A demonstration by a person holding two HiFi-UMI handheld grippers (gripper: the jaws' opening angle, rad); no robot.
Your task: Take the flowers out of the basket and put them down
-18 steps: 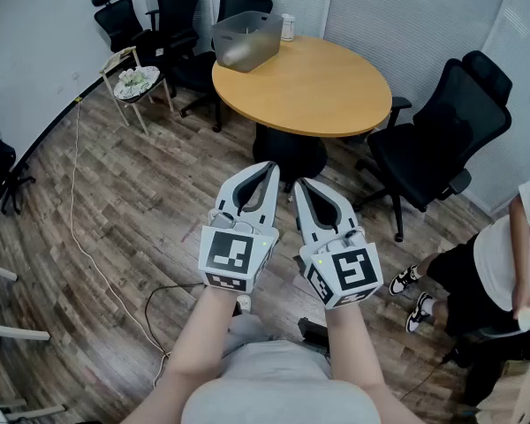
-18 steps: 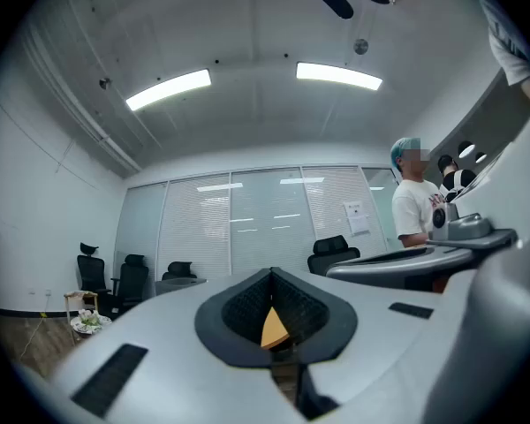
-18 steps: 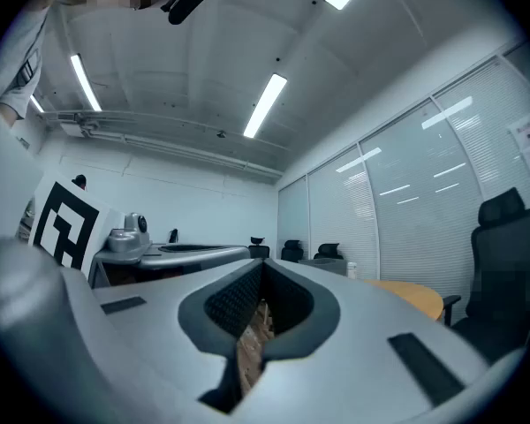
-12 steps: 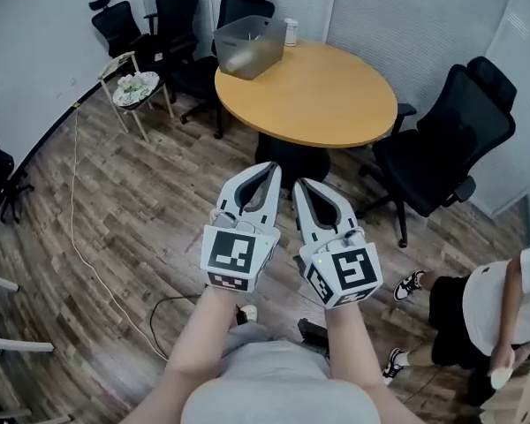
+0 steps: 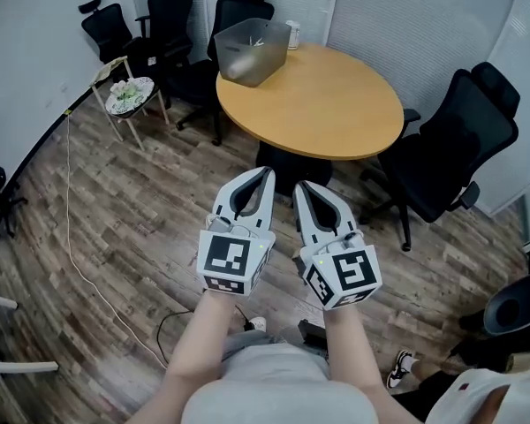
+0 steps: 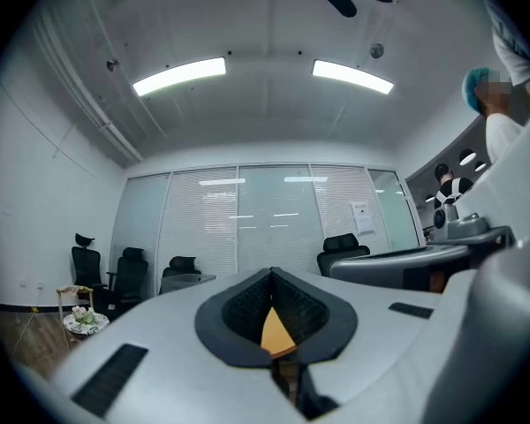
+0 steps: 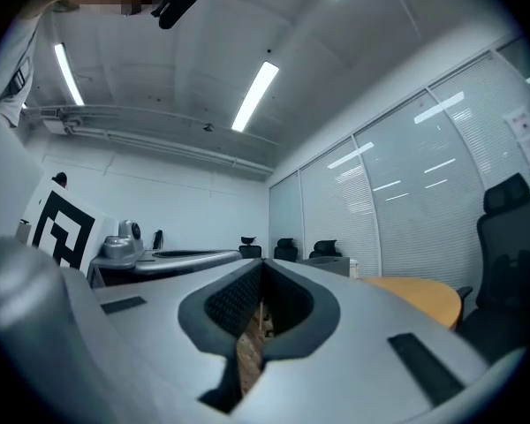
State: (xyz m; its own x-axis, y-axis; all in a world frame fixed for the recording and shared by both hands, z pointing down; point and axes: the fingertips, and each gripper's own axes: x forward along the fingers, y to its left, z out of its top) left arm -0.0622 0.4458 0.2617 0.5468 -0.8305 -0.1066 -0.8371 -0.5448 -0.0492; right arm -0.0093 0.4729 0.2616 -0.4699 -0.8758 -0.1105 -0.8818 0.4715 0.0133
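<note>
At the bottom of the head view the person's two bare forearms reach forward, each carrying a gripper roughly level over the wood-plank floor point(image 5: 141, 210). The left gripper point(image 5: 266, 174) and the right gripper point(image 5: 301, 186) sit side by side, close but apart, marker cubes toward the camera. Both pairs of jaws are pressed together with nothing between them; each gripper view shows only a thin sliver of the room through the pads.

A white cable point(image 5: 71, 210) trails across the floor at the left. At the lower right another person point(image 5: 499, 396) in a white top is partly in frame.

Beyond the grippers stands a round wooden surface point(image 5: 327, 104), with a black office chair point(image 5: 450, 140) at its right and more black chairs behind it. On its far edge rests a grey translucent basket point(image 5: 247, 47), a white cup point(image 5: 293, 34) just beside it; what it holds is hard to make out.

To the left, well apart from both grippers, a small wooden chair point(image 5: 134, 131) carries what look like white and green flowers point(image 5: 128, 94) on its seat.
</note>
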